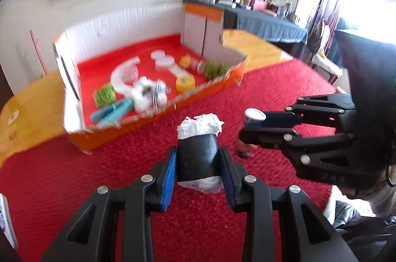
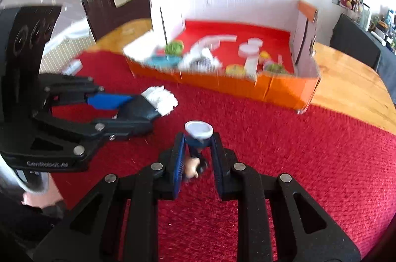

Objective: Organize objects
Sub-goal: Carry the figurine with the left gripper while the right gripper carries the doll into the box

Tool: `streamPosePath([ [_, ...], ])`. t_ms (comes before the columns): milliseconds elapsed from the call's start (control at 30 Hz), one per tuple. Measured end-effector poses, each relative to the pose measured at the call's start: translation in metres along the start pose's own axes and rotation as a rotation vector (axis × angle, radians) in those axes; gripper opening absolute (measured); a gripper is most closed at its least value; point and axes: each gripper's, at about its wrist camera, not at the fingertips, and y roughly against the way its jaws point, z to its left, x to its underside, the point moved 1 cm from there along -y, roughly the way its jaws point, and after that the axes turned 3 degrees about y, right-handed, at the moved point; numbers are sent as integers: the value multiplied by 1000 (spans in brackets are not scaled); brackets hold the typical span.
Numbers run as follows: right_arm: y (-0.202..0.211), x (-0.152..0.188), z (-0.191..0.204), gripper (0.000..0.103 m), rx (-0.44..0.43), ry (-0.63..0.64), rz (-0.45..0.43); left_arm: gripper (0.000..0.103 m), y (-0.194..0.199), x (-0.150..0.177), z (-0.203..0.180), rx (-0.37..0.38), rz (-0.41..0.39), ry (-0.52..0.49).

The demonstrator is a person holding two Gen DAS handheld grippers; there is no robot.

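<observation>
From the left wrist view, the left tongs (image 1: 198,163) pinch a black roll stuffed with white paper (image 1: 198,150), held above the red cloth (image 1: 74,175) that covers the counter (image 1: 32,98); the step in hand looks like carrying it toward the orange box (image 1: 158,118) far and to the left, where a green curler (image 1: 105,95), a yellow spool (image 1: 185,85) and a blue clip (image 1: 111,111) already lie. To the right, the right tongs (image 1: 247,124) carry a small figure. From the right wrist view, the right tongs (image 2: 196,160) pinch that small figure with a white disc base (image 2: 198,138), head down, blurred. The next move likely calls for reaching over the box's near wall and spreading both tongs.
</observation>
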Motion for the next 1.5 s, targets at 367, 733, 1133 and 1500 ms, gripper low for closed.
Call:
streamPosePath([
  [367,17,-17,-9,19,-4,-42,-65,35,15,-8,10,2,-20,42],
  [733,34,-87,-25,19,19,6,-100,35,24,-74,26,-102,-32,22],
  [1133,-36,-171,-57,19,223,106,72,35,-57,-149,77,-340,113,63],
  [1500,-98,-186,-69,19,347,175,219,35,-118,-157,122,-454,237,159],
])
